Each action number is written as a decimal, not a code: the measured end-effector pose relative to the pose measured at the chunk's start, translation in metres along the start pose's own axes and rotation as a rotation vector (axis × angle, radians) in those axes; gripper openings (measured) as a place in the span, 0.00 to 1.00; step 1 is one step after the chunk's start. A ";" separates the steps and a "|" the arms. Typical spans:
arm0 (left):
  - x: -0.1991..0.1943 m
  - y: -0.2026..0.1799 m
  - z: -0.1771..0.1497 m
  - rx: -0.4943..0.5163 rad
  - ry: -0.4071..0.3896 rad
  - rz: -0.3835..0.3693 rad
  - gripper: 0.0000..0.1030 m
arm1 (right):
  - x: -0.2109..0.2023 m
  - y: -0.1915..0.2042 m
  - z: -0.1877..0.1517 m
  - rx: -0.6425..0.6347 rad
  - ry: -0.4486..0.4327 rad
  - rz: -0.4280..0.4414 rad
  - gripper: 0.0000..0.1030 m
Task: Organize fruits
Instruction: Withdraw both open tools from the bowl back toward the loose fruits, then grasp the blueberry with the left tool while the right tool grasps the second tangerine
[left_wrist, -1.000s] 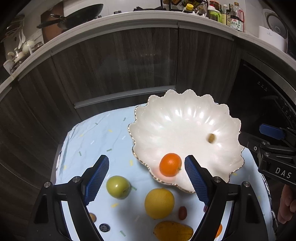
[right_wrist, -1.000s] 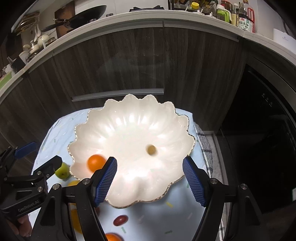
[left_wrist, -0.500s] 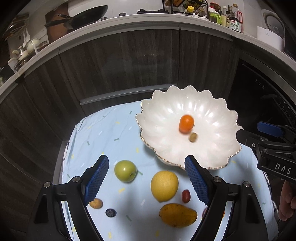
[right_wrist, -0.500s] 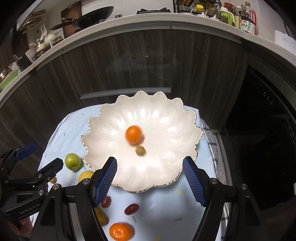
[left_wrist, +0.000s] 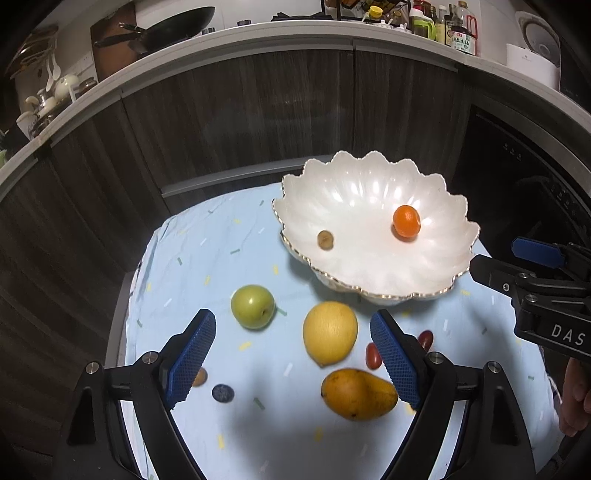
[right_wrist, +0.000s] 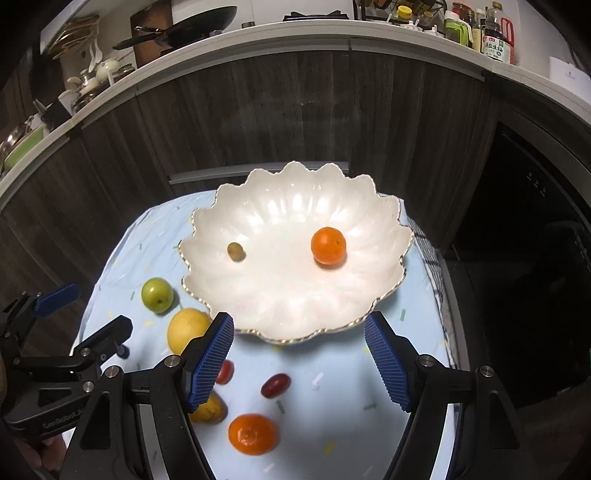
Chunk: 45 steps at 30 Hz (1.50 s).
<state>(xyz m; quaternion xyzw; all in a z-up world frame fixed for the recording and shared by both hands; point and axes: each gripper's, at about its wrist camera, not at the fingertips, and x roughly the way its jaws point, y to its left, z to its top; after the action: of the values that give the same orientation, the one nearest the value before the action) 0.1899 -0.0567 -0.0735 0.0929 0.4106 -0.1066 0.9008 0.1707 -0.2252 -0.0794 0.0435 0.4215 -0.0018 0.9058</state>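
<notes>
While both tongs hang spread with nothing between their pads, the left tongs (left_wrist: 293, 356) hover over the near fruit and the right tongs (right_wrist: 299, 356) over the near rim of the scalloped white bowl (right_wrist: 258, 306). Inside the bowl lie a small orange (right_wrist: 328, 245) on the right and a small brownish fruit (right_wrist: 235, 251) on the left. On the blue cloth (left_wrist: 192, 258) near the bowl lie a green apple (left_wrist: 253, 306), a lemon (left_wrist: 330, 332), a mango (left_wrist: 358, 394), a blueberry (left_wrist: 222, 392) and another orange (right_wrist: 252, 433).
</notes>
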 end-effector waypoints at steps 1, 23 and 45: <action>0.000 0.000 -0.002 0.002 0.002 0.001 0.84 | -0.001 0.001 -0.002 -0.002 0.000 -0.003 0.72; 0.004 0.002 -0.054 0.013 0.050 0.022 0.94 | 0.004 0.017 -0.056 -0.038 0.066 -0.029 0.79; 0.023 0.002 -0.093 -0.003 0.098 -0.018 0.94 | 0.026 0.032 -0.096 -0.074 0.136 -0.022 0.79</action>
<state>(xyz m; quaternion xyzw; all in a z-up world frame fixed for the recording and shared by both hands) 0.1383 -0.0333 -0.1510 0.0929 0.4552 -0.1093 0.8788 0.1157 -0.1851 -0.1581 0.0054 0.4824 0.0067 0.8759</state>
